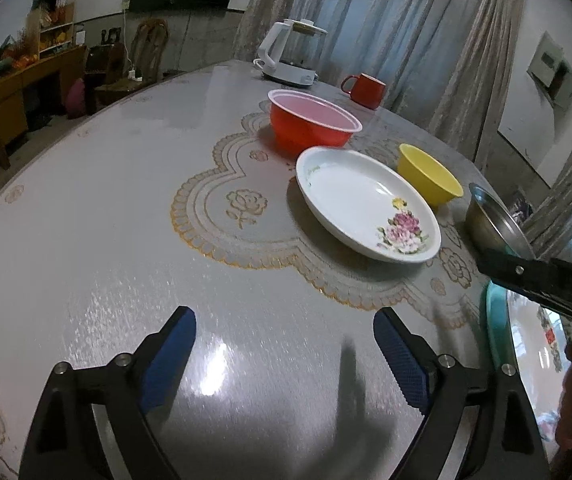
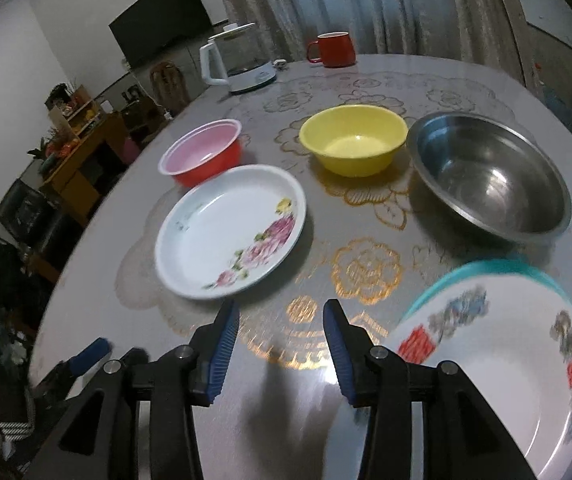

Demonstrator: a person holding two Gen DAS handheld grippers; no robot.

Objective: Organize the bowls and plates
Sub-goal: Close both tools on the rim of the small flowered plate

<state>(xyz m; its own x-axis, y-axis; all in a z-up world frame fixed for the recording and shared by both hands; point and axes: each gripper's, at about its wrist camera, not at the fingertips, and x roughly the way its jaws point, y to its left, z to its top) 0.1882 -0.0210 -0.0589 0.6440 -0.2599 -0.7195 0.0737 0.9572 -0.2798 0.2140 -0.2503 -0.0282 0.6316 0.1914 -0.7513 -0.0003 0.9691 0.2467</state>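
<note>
The flowered white plate (image 2: pixel 229 232) lies mid-worktop, just ahead and slightly left of the right tool (image 2: pixel 281 348), nearer it than the left tool (image 1: pixel 286 360); both tools hang spread and empty.

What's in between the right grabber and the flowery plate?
Nothing but bare tablecloth. In the right wrist view, the open right gripper hangs just short of the flowered plate, with only a strip of cloth between them.

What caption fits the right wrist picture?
Open right gripper over a table with flowered plate, three bowls and stacked plates.
</note>
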